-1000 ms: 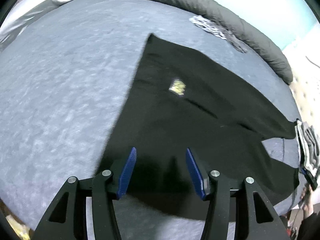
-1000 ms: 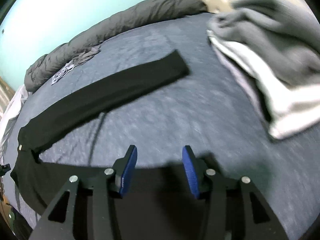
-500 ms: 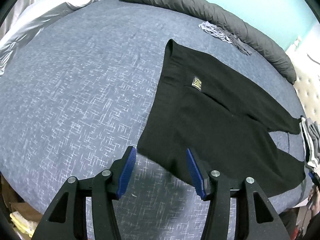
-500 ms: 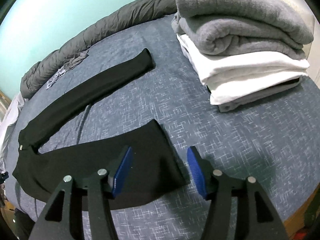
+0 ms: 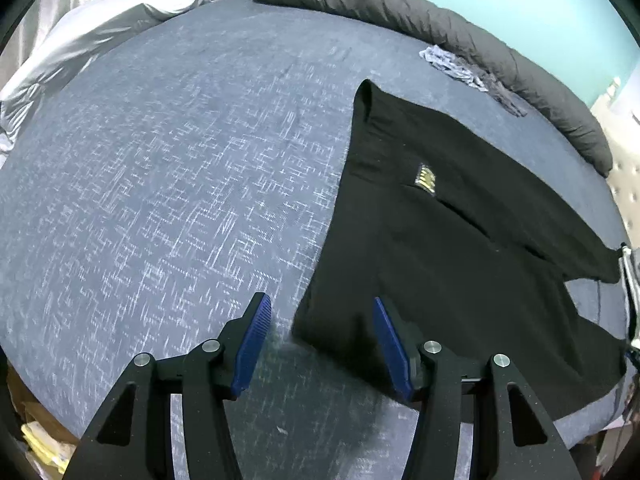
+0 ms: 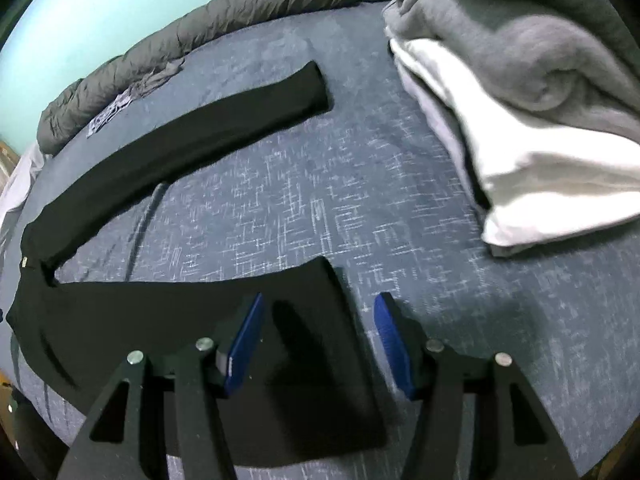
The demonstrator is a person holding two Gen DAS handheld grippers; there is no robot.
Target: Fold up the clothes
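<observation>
Left tongs (image 5: 320,340): jaws partly apart, nothing clamped. The waistband corner of the black trousers (image 5: 460,248) sits in the gap between the blue pads (image 5: 252,340); pads not pressing it.

Right tongs (image 6: 318,340): jaws have just been closing a little and stand partly apart. The hem of the near trouser leg lies between them, not pinched.

Trousers are spread flat on the bed (image 5: 160,200), legs splayed in a V. Far leg (image 6: 192,136) runs out toward the wall.

Label: small gold patch (image 5: 425,176) below the waistband. Writing too small to read.

Left view only: waistband, patch, pale grey sheet (image 5: 100,28) bunched at the far left edge, yellowish stuff (image 5: 40,440) below the bed edge, can't tell what.

Right view only: both leg ends, and a folded stack (image 6: 540,112) on the bed, grey knit on top of white, well apart from the trousers.

Both views: dark grey duvet (image 5: 420,16) rolled along the far side, small patterned grey garment (image 5: 464,68) just beside it.

Surface: blue-grey bedcover with white fleck weave. Wall (image 6: 100,8) behind is pale turquoise; tufted beige headboard (image 5: 624,184) at the edge.
</observation>
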